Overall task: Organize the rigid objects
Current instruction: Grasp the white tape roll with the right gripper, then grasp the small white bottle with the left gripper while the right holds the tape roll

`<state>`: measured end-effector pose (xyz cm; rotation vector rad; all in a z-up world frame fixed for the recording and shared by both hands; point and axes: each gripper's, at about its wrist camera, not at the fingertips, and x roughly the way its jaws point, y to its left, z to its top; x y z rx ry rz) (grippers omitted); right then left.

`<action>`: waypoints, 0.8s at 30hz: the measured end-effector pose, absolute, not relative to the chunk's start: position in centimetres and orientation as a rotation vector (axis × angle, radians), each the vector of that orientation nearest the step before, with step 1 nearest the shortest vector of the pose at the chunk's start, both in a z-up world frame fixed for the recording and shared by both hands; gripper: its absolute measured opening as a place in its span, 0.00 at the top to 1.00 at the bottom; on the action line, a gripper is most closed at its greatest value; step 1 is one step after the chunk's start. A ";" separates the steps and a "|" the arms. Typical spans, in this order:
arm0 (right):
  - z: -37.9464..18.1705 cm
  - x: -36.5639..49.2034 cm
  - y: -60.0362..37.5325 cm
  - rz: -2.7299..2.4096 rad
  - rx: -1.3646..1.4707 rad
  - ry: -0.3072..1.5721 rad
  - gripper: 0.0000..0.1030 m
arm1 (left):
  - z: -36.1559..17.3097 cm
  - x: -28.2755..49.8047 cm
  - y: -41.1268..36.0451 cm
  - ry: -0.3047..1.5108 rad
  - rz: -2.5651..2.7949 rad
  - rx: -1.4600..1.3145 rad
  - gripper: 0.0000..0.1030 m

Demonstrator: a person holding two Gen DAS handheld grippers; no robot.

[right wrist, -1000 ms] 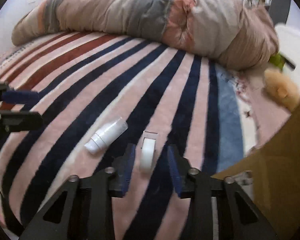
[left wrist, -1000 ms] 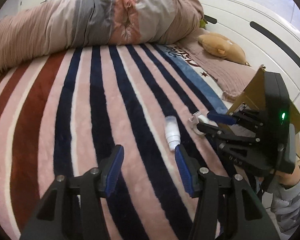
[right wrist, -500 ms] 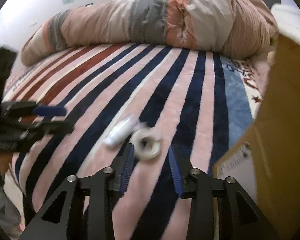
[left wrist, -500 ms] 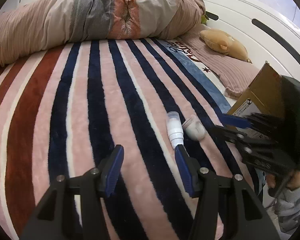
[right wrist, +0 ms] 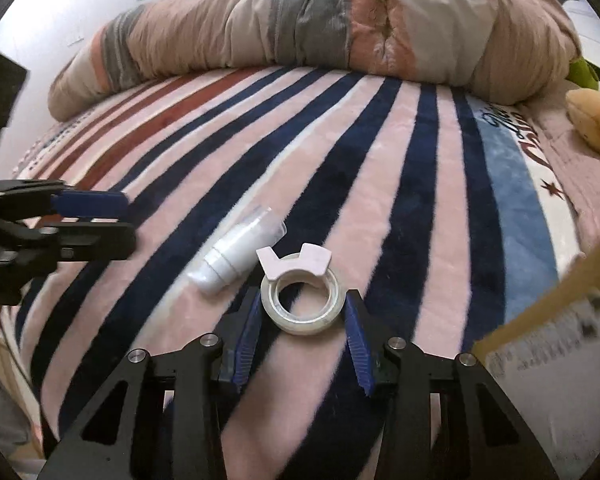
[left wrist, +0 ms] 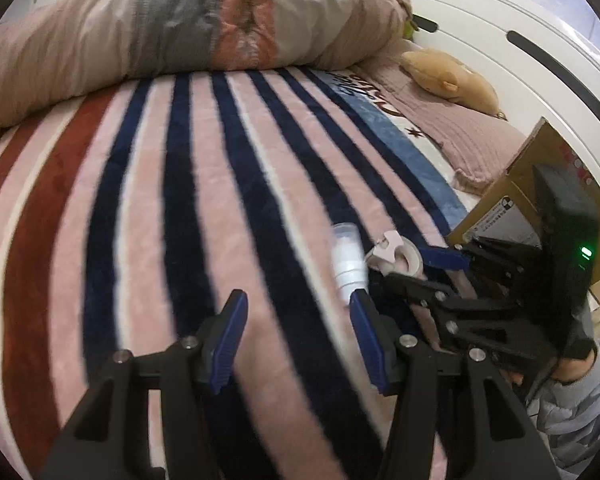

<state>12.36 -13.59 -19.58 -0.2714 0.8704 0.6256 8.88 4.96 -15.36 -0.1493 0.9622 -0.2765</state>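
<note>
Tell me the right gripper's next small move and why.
Probably close the right gripper on the tape roll: the roll lies flat on the striped blanket between the open fingers, which flank it. The white bottle lies beside it, outside them.

Two fisheye views, each looking forward along a hand-held gripper, low and close over a bed.

Left wrist view: from the near edge of the striped blanket (left wrist: 228, 168), facing up the bed toward the rolled duvet (left wrist: 188, 32) and white headboard (left wrist: 512, 60). Left hand-held gripper (left wrist: 296, 340) in the foreground; right hand-held gripper (left wrist: 404, 268) entering from the right, before a cardboard box (left wrist: 512, 192).

Right wrist view: nearer the surface, facing the same duvet (right wrist: 320, 28) from further right. Right hand-held gripper (right wrist: 304, 320) in the foreground, left hand-held gripper (right wrist: 92, 220) at the left edge, box (right wrist: 560, 320) at the right.

Shared by both: blanket (right wrist: 380, 152), duvet, white bottle (left wrist: 348, 260) (right wrist: 236, 256), tape roll (left wrist: 400, 260) (right wrist: 304, 300), plush toy (left wrist: 448, 76) (right wrist: 596, 120).
</note>
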 end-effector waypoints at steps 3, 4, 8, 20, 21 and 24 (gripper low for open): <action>-19.5 11.2 -14.8 0.582 -0.289 0.878 0.65 | -16.5 10.6 3.0 0.990 -0.307 -0.150 0.52; -19.6 10.8 -15.0 0.577 -0.299 0.881 0.65 | -16.9 11.1 2.5 0.996 -0.307 -0.143 0.52; -20.1 9.8 -15.2 0.579 -0.319 0.866 0.64 | -18.4 12.9 0.6 1.008 -0.281 -0.107 0.53; -19.6 10.3 -14.5 0.627 -0.294 0.850 0.65 | -16.9 12.0 1.5 0.946 -0.207 -0.087 0.79; -19.1 9.9 -14.4 0.642 -0.285 0.841 0.65 | -16.2 11.5 1.7 0.933 -0.202 -0.081 0.79; -17.4 8.8 -14.0 0.657 -0.295 0.807 0.65 | -14.0 9.5 2.3 0.897 -0.193 -0.073 0.79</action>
